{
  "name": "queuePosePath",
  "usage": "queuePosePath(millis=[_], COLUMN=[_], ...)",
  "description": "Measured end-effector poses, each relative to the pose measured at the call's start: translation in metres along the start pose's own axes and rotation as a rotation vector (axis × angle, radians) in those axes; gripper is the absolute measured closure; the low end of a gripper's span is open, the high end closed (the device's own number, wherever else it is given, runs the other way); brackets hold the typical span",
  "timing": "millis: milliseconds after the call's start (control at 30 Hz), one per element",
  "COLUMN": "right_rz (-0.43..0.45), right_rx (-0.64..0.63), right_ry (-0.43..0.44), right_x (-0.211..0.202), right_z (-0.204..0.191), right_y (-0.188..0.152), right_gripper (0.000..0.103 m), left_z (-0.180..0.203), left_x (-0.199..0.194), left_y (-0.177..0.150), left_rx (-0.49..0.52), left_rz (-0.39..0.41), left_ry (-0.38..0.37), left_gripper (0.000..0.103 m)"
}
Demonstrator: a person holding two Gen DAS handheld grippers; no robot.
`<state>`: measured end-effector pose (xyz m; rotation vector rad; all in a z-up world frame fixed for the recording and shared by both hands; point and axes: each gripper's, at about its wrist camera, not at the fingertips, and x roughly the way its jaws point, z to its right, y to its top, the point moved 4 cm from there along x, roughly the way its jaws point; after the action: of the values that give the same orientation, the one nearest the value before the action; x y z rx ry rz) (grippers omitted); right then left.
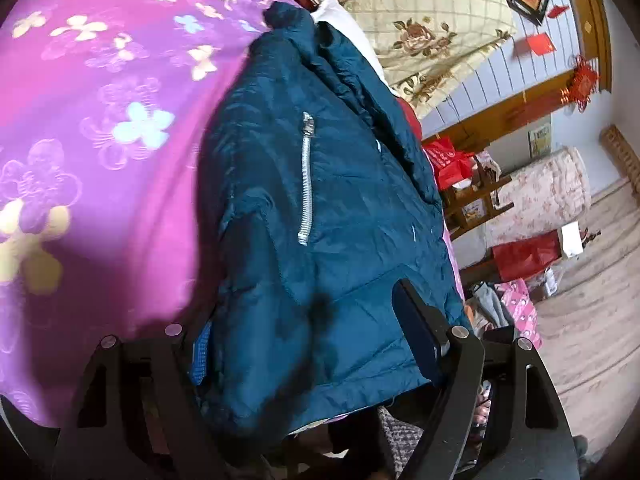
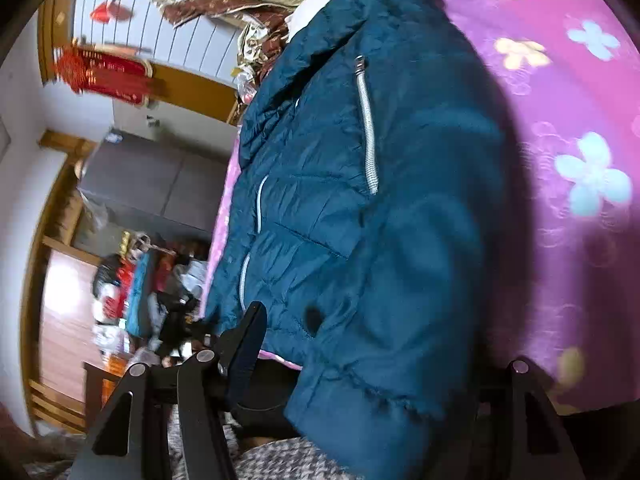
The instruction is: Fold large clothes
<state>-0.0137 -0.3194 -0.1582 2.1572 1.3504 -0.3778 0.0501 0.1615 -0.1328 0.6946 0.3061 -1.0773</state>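
A teal padded jacket [image 1: 320, 208] is shown lying on a bed covered by a purple flowered bedspread [image 1: 100, 120], close to the bed's edge, beyond which the cluttered room floor [image 1: 592, 280] is seen. The jacket appears already folded lengthwise into a narrow bundle, with a silver pocket zip [image 1: 306, 180] facing up; a further crosswise fold, collar toward hem, is judged to remain. The left gripper [image 1: 308, 332] is held at the hem with its jaws spread wide, padded fabric lying between them; whether the cloth is actually pinched cannot be told. The right gripper [image 2: 360, 344] is likewise placed at the hem, one finger [image 2: 244, 344] visible beside the jacket's outer edge and the other hidden by cloth, so its opening and hold cannot be told. Open bedspread is available on the inner side for folding; pillows [image 1: 432, 28] crowd the collar end.
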Motion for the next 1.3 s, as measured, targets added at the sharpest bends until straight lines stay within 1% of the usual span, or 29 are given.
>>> queuePosePath(millis=[67, 167, 200, 233, 267, 300, 333, 367, 433, 467, 533, 633, 767, 800, 867, 967, 1067, 1167, 1300], right_rz=[0.012, 0.037, 0.044, 0.050, 0.057, 0.060, 0.063, 0.066, 0.079, 0.088, 0.109, 0.135, 0.164, 0.168, 0.173, 0.181, 0.199, 0.221, 0.244], right_rx=[-0.002, 0.011, 0.021, 0.034, 0.054, 0.063, 0.067, 0.064, 0.034, 0.017, -0.025, -0.080, -0.146, -0.162, -0.196, -0.236, -0.255, -0.265, -0.289], right_ry=[-0.019, -0.034, -0.042, -0.047, -0.054, -0.060, -0.068, -0.082, -0.098, -0.106, -0.118, -0.131, -0.122, -0.112, -0.108, -0.117, -0.121, -0.117, -0.123], right_x=[0.002, 0.002, 0.002, 0.001, 0.001, 0.000, -0.001, -0.002, -0.007, -0.010, -0.018, -0.031, -0.049, -0.054, -0.061, -0.069, -0.072, -0.076, -0.075], right_z=[-0.002, 0.000, 0.002, 0.005, 0.008, 0.010, 0.010, 0.009, 0.001, -0.004, -0.017, -0.033, -0.056, -0.062, -0.072, -0.083, -0.092, -0.099, -0.111], right_y=[0.001, 0.001, 0.000, 0.000, 0.001, 0.001, 0.001, 0.002, 0.004, 0.005, 0.004, 0.002, -0.003, -0.005, -0.011, -0.015, -0.015, -0.009, 0.014], right_gripper=[0.041, 0.043, 0.048, 0.055, 0.059, 0.067, 0.073, 0.075, 0.082, 0.084, 0.089, 0.093, 0.094, 0.094, 0.095, 0.095, 0.095, 0.095, 0.095], left_z=[0.003, 0.006, 0.006, 0.008, 0.011, 0.016, 0.023, 0.030, 0.036, 0.040, 0.046, 0.056, 0.069, 0.073, 0.084, 0.102, 0.117, 0.128, 0.140], left_x=[0.003, 0.009, 0.011, 0.015, 0.017, 0.019, 0.021, 0.022, 0.021, 0.019, 0.006, -0.021, -0.049, -0.055, -0.062, -0.072, -0.079, -0.082, -0.081], left_y=[-0.002, -0.005, -0.006, -0.008, -0.008, -0.009, -0.009, -0.010, -0.010, -0.009, -0.006, -0.005, -0.008, -0.010, -0.014, -0.021, -0.024, -0.021, -0.010], left_rx=[-0.012, -0.027, -0.035, -0.039, -0.029, -0.009, 0.023, 0.069, 0.129, 0.142, 0.136, 0.141, 0.139, 0.145, 0.171, 0.228, 0.271, 0.310, 0.364], left_rz=[-0.005, 0.000, 0.004, 0.002, 0.007, 0.002, -0.001, -0.001, -0.010, -0.010, 0.030, 0.099, 0.155, 0.163, 0.178, 0.216, 0.252, 0.283, 0.320], left_ry=[0.004, 0.030, 0.048, 0.078, 0.105, 0.156, 0.211, 0.272, 0.397, 0.429, 0.424, 0.424, 0.399, 0.405, 0.436, 0.507, 0.543, 0.561, 0.593], left_gripper=[0.030, 0.030, 0.030, 0.030, 0.030, 0.030, 0.036, 0.058, 0.088, 0.090, 0.092, 0.094, 0.095, 0.095, 0.095, 0.095, 0.095, 0.095, 0.095])
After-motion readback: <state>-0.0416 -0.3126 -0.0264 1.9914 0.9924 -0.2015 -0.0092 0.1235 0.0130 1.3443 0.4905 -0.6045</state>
